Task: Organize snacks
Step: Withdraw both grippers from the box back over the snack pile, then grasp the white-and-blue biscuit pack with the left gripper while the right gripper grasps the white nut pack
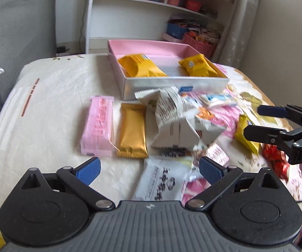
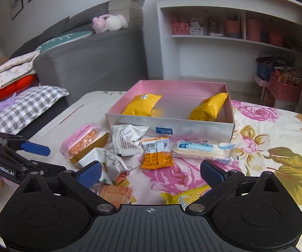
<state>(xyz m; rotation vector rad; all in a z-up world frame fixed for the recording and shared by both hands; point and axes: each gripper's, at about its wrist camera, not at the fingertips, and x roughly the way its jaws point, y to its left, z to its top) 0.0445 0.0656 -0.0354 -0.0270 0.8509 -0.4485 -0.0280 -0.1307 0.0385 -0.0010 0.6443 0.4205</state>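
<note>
A silver box with a pink lining (image 1: 172, 86) (image 2: 130, 124) stands on the table and holds two yellow snack packs (image 1: 139, 66) (image 2: 142, 104), one at each end. Loose snacks lie in front of it: a pink pack (image 1: 98, 126) (image 2: 80, 139), a gold bar (image 1: 132, 130), white wrappers (image 1: 172, 113) (image 2: 125, 139), an orange pack (image 2: 156, 155) and a clear-wrapped white bar (image 2: 201, 149). My left gripper (image 1: 150, 169) hovers open over a white packet (image 1: 161, 180). My right gripper (image 2: 150, 171) is open above the pile, a yellow pack (image 2: 184, 197) under it.
A floral cloth (image 2: 277, 147) covers the table. A grey sofa (image 2: 92, 58) with pillows stands to the left. White shelves (image 2: 224, 37) with pink baskets rise behind the box. In the left wrist view the right gripper (image 1: 254, 120) reaches in from the right.
</note>
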